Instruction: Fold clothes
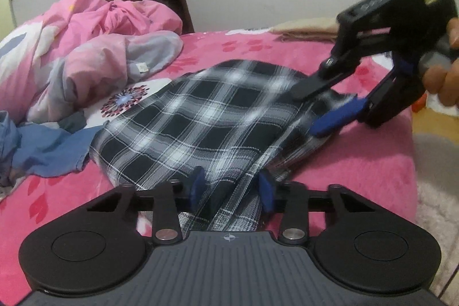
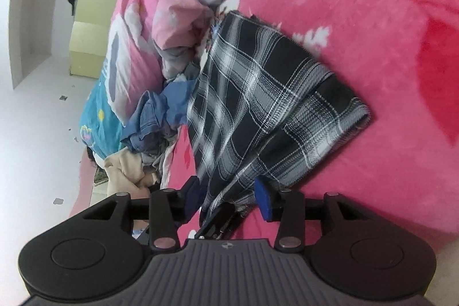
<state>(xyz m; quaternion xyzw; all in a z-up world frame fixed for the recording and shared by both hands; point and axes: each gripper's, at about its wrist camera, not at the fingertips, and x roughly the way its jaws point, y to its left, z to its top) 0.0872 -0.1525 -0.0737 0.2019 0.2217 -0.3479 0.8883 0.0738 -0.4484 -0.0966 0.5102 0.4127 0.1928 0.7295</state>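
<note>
Left wrist view: the plaid cloth [image 1: 200, 116] lies on the pink blanket [image 1: 358, 162], its long axis running from the near centre up and away to the far right. The left gripper [image 1: 231, 188] sits at the near end. Its blue pads are parted, with a bunched edge of plaid between them; they do not look pressed in, though whether one pad touches the cloth I cannot tell. The right gripper [image 1: 318, 109] is at the cloth's far-right edge, its jaws wide, the black finger over the plaid and the blue one low beside the edge. So each gripper is at its own end of the same long edge. A heap of pink bedding [image 1: 94, 48] and a blue garment [image 1: 48, 148] lie to the left, just beside the plaid.

Right wrist view: the plaid cloth [image 2: 266, 93] stretches away from the right gripper [image 2: 229, 198], already doubled at its far end. The pads stand apart with a plaid corner between them, seemingly loose. My guess is that the next fold turns on both grippers closing on this shared edge first.
</note>
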